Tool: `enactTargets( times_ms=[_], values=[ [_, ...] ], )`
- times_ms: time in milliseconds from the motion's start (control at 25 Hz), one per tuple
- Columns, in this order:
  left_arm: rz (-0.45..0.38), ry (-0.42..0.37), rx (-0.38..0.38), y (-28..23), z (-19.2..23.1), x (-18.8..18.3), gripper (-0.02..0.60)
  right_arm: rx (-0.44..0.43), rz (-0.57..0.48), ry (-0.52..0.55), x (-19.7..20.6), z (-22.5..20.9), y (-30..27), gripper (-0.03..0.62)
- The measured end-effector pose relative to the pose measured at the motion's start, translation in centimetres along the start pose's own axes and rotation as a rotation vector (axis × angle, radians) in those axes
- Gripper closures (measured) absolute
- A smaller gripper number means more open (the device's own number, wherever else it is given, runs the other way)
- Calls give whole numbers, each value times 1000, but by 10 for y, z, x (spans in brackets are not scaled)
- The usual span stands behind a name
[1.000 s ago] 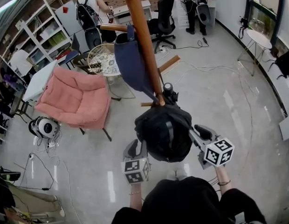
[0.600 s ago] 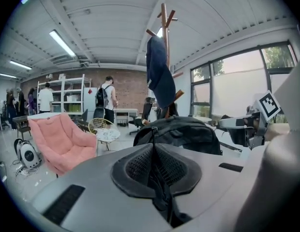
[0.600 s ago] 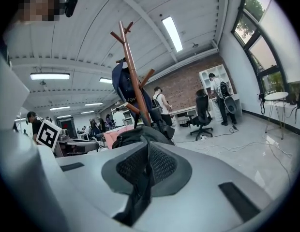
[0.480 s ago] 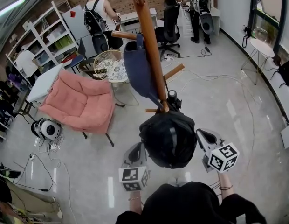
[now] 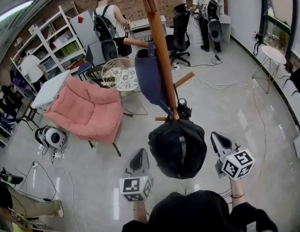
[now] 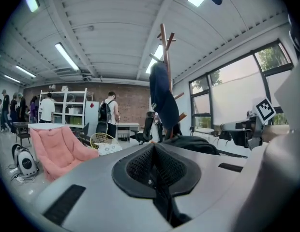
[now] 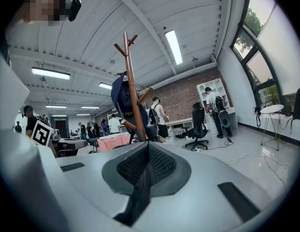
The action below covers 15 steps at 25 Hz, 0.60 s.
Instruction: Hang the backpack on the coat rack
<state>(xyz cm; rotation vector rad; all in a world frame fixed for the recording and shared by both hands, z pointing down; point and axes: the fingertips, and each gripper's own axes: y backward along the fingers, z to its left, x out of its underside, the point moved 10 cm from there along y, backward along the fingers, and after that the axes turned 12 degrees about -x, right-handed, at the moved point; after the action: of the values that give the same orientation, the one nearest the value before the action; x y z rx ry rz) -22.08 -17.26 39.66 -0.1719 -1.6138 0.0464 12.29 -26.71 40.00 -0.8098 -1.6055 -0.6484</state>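
**Black backpack up against the coat rack, both grippers closed and empty**

The rounded black backpack (image 5: 178, 149) sits right against the brown wooden coat rack (image 5: 159, 47). Its top meets the pole just under a short lower peg (image 5: 162, 119). From above I cannot make out whether its loop is actually over that peg. Higher on the same pole, a navy blue fabric bag (image 5: 149, 76) hangs from another peg.

The left gripper (image 5: 140, 152) is just beside the backpack's left flank, and the right gripper (image 5: 214, 137) is just beside its right flank. Each gripper's own view shows its two jaws pressed together, with the pads meeting along one seam and nothing caught between them. In the left gripper view the backpack lies beyond the jaw tips, off to the right, next to the pole. Both tools point roughly level towards the rack.

Everything stands on a pale polished floor (image 5: 247, 110). A pink cushioned armchair (image 5: 87, 110) sits to the left of the rack, with a round wire-frame side table (image 5: 116, 71) behind it. A small round white-and-black appliance (image 5: 51, 138) lies among cables at the armchair's near side. Beyond the rack is a black office chair (image 5: 179, 30). A white shelving unit (image 5: 48, 47) lines the left wall, and a small round white table (image 5: 270, 41) stands by the windows on the right. At the far brick wall two people (image 5: 109, 21) stand with their backs turned, each wearing a backpack.
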Motion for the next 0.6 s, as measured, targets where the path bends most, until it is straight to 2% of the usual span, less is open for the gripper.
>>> enactTargets(
  times_ms=[160,600],
  values=[
    [-21,-7,-5,3,3,-3,566,5,-9,17,-3,-1,2,580],
    [-6,-24,2,1,3,2,566,40,-14,48,0,-4,4,582]
  ],
)
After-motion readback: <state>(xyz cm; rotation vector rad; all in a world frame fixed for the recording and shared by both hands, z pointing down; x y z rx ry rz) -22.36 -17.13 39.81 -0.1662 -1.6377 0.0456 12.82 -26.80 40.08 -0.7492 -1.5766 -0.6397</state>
